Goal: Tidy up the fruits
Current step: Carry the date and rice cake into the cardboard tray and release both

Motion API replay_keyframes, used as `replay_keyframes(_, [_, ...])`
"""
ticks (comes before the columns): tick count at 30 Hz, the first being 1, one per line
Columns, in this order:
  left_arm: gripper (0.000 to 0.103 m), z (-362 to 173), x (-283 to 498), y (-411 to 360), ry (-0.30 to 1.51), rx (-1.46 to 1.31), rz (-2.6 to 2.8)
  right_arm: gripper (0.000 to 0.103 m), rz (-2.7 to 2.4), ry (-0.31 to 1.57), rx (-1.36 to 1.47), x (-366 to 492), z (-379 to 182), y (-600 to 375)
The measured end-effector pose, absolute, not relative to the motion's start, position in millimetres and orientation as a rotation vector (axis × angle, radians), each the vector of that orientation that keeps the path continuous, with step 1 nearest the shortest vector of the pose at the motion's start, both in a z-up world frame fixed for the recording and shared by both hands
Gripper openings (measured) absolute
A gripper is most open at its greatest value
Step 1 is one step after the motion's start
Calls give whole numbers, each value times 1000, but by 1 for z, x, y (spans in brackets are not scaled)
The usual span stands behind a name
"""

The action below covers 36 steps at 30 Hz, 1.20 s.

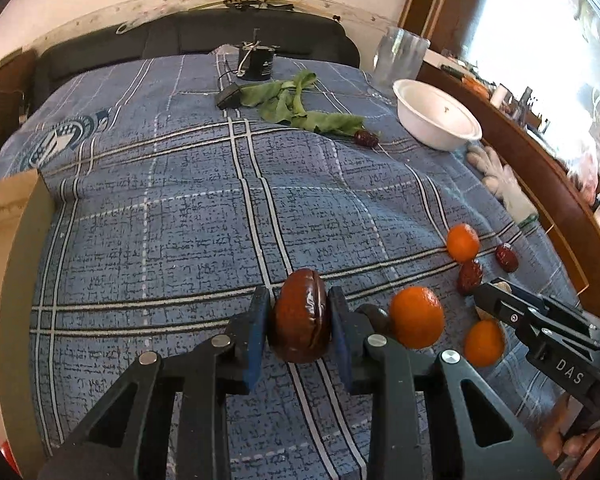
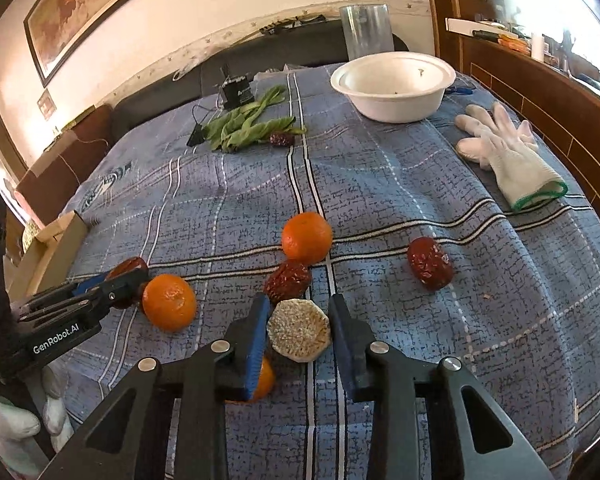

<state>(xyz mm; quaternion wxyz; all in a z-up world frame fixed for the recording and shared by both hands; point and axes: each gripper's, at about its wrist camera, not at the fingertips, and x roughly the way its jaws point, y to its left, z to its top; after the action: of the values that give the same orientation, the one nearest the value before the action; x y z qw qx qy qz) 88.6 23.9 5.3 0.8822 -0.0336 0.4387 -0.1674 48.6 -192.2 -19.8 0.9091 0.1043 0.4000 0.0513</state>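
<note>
Left tongs [image 1: 300, 318]: angled downward, blue pads pressed against both flanks of a glossy brown date [image 1: 300, 316], jaws narrowly set. In the right wrist view the same tongs enter from the left edge, arms black. Right tongs [image 2: 300, 330]: likewise angled downward, pads [image 2: 256, 332] bracketing a pale, sesame-coated cake [image 2: 299, 330]; the left pad touches it, the right pad stands at its edge. A white-gloved hand [image 2: 12, 428] shows at lower left.
</note>
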Motion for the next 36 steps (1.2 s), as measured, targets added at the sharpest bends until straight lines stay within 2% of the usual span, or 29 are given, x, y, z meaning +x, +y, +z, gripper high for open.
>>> replay_keyframes(12, [28,18,81,33,857,-119,-329,33,72,767,218,44,-12,-197])
replay_keyframes(20, [28,68,29,84,787,-195,-298,33,138,748,240,27,12,-181])
replay_keyframes(29, [29,115,0,210,751,-158,-68,34,436,705,248,10,86,-87])
replay_keyframes(33, [29,103,17,257,824,-122,41,34,549,717,184,20,105,-17])
replay_keyframes(36, [29,82,35,290,901,-175,73,34,618,756,108,30,97,44])
